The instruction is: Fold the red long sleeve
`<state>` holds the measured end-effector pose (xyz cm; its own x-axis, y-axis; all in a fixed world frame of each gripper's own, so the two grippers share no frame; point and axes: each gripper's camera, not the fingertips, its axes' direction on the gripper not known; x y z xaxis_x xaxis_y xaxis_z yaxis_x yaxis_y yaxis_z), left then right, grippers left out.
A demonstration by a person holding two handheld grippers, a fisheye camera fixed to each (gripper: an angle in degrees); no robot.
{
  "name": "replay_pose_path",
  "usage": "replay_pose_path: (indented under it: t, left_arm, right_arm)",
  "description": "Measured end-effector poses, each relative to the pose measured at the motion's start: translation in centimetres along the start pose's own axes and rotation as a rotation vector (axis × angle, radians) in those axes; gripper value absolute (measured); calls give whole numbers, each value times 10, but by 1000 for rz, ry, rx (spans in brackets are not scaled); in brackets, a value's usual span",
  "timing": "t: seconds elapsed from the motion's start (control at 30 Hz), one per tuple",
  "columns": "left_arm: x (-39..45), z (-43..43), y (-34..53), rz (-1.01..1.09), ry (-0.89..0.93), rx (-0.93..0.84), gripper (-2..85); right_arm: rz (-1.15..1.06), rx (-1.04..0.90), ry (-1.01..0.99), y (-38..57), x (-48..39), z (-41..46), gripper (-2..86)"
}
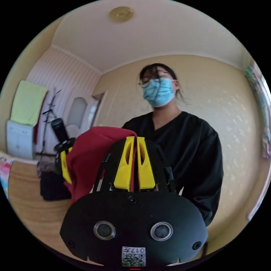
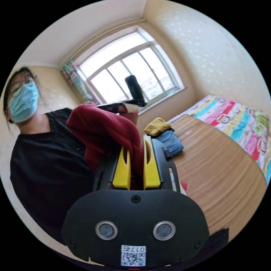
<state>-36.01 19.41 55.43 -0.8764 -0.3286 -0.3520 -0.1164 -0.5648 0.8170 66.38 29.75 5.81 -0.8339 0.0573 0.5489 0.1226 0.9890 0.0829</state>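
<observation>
Yellow and blue clothes [image 2: 163,134] piled on woven mat [image 2: 220,180]; patterned bedsheet [image 2: 242,124] alongside; window [image 2: 132,76] behind.

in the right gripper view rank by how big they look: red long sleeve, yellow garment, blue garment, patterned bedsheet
1. red long sleeve, though it is nearest the camera, so that inflates it
2. patterned bedsheet
3. blue garment and yellow garment: too alike to rank

1 red long sleeve [image 1: 90,152], 2 grippers [image 1: 135,141], 1 person [image 1: 180,146].
</observation>
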Motion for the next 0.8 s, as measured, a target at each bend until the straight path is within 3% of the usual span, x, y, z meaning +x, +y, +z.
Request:
replay_pose_path:
  t: [0.1,0.17,0.2,0.27,0.37,0.53,0.67,0.73,0.8]
  left_arm:
    - [0,-7,13,-318,-312,-37,16]
    - [0,-12,33,-637,-581,-36,65]
    - [3,-12,37,-672,-649,-20,81]
    - [21,-2,46,-677,-823,95,108]
    - [27,29,44,-630,-897,176,124]
    - [5,92,29,-628,-1044,157,156]
    - [-7,136,16,-616,-1171,139,176]
    - [-8,149,13,-612,-1246,138,155]
    - [-8,157,14,-600,-1339,124,75]
  right_arm:
    - [79,76,274,4,-24,-10,64]
    - [93,135,317,1,-37,-16,57]
    - [127,149,347,-3,-41,-15,55]
    - [148,101,422,-13,-47,-5,52]
    - [179,60,646,-26,-59,19,49]
    - [142,9,624,-57,-74,42,47]
    - [88,-89,780,-87,-94,72,45]
    - [63,-109,804,-95,-102,80,43]
    - [44,-98,800,-99,-110,79,42]
